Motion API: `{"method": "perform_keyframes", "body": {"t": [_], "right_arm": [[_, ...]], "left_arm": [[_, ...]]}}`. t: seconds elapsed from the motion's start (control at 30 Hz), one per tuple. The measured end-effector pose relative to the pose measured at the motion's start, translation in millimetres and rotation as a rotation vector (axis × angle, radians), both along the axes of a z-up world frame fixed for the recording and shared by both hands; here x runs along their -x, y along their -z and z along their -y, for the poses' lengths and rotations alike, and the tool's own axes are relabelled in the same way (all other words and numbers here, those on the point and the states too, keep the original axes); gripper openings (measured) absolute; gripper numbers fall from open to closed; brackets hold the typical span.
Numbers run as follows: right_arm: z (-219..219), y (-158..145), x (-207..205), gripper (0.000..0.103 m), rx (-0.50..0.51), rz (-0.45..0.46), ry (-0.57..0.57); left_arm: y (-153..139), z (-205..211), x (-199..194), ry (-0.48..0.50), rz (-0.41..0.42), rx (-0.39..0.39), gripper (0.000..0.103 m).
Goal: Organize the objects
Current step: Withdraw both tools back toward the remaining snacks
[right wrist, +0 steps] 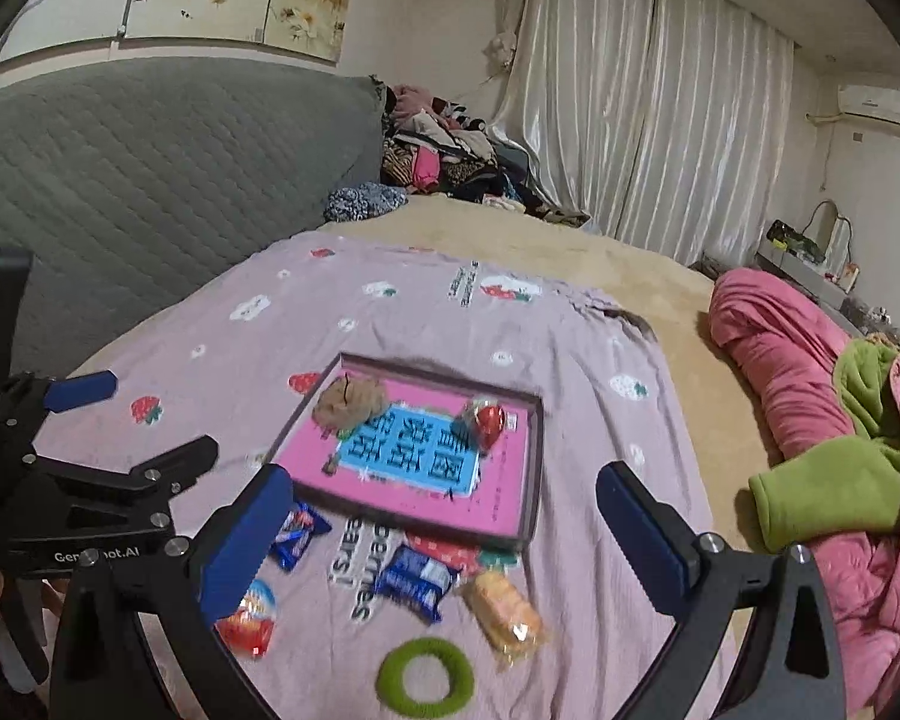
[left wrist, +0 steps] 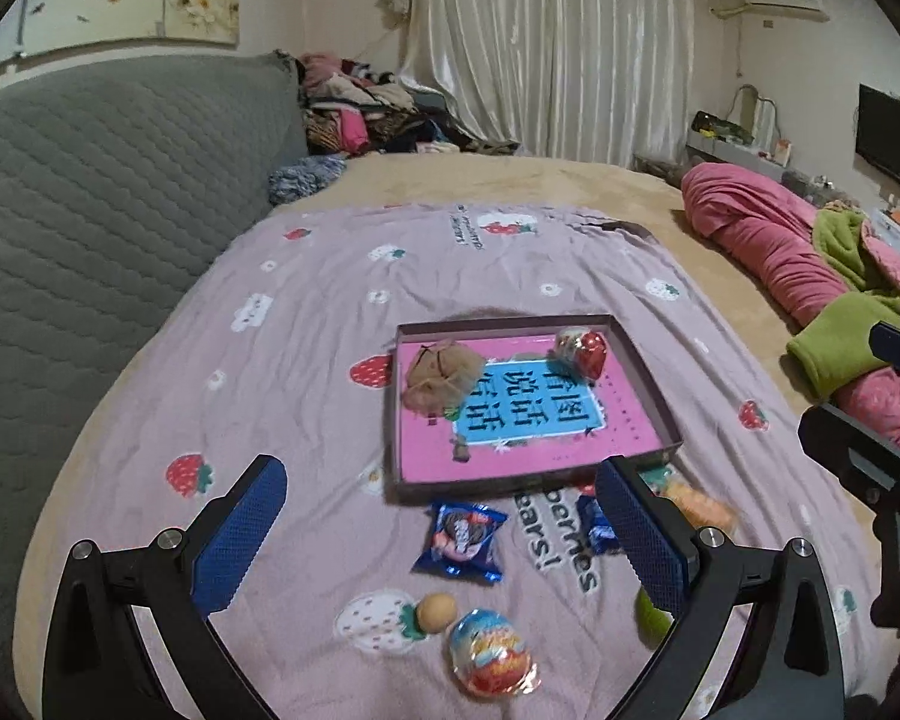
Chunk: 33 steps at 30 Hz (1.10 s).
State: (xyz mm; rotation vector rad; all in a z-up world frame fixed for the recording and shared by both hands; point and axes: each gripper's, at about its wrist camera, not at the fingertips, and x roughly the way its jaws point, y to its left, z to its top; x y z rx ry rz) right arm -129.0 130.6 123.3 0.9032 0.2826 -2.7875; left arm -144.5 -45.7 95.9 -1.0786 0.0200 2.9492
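A shallow pink-bottomed box (left wrist: 642, 372) (right wrist: 531, 468) lies on the lilac strawberry sheet; inside sit a brown fuzzy lump (left wrist: 441, 375) (right wrist: 351, 399) and a red-foil egg toy (left wrist: 582, 351) (right wrist: 487, 420). In front of the box lie a blue snack packet (left wrist: 463, 540) (right wrist: 299, 534), a second blue packet (right wrist: 417, 582) (left wrist: 594, 525), an orange wrapped cake (right wrist: 504, 615) (left wrist: 699, 504), a green ring (right wrist: 425, 679), a colourful egg toy (left wrist: 492, 660) (right wrist: 249, 618) and a small tan ball (left wrist: 437, 612). My left gripper (left wrist: 450, 534) and right gripper (right wrist: 444, 531) hover open and empty above them.
A grey quilted headboard (left wrist: 90, 210) bounds the left. Pink and green bedding (right wrist: 822, 420) is heaped at the right. A pile of clothes (left wrist: 360, 108) lies beyond the bed near the curtains. The tan blanket (left wrist: 510, 180) stretches behind the sheet.
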Motion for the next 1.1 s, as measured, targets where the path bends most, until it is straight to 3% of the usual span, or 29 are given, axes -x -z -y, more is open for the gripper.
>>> {"method": "perform_keyframes", "body": {"t": [0.53,1.1], "right_arm": [[-22,52,-71,0.102,0.066,0.064,0.003],[-28,81,-98,0.102,0.051,0.092,0.015]], "left_arm": [[48,-3,-82,0.019,0.039,-0.053,0.103],[74,-13,-109,0.030,0.072,-0.042,0.103]]}}
